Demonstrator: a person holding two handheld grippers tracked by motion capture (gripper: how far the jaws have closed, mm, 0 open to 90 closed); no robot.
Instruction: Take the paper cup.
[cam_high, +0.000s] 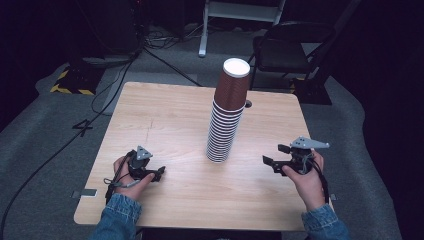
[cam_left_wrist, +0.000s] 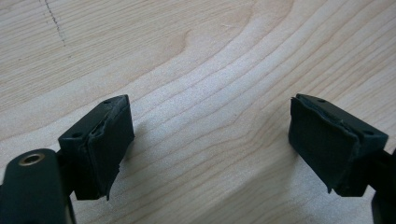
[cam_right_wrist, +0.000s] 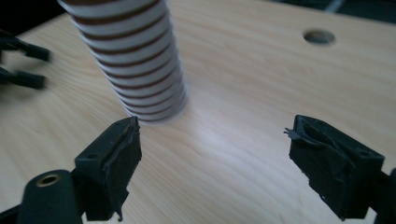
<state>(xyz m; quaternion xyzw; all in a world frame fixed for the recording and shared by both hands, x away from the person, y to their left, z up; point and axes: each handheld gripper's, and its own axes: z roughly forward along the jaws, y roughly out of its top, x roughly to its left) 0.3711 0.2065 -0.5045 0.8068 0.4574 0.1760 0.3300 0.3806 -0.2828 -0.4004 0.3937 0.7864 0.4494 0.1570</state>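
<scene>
The left gripper (cam_high: 159, 173) is resting low on the wooden table (cam_high: 170, 115), jaws standing wide apart over bare wood. One tall stack of brown paper cups (cam_high: 228, 112) is standing mid-table, upside down. The right gripper (cam_high: 271, 157) is gaping empty towards it; its view is catching a round hole (cam_right_wrist: 319, 36) beyond.
</scene>
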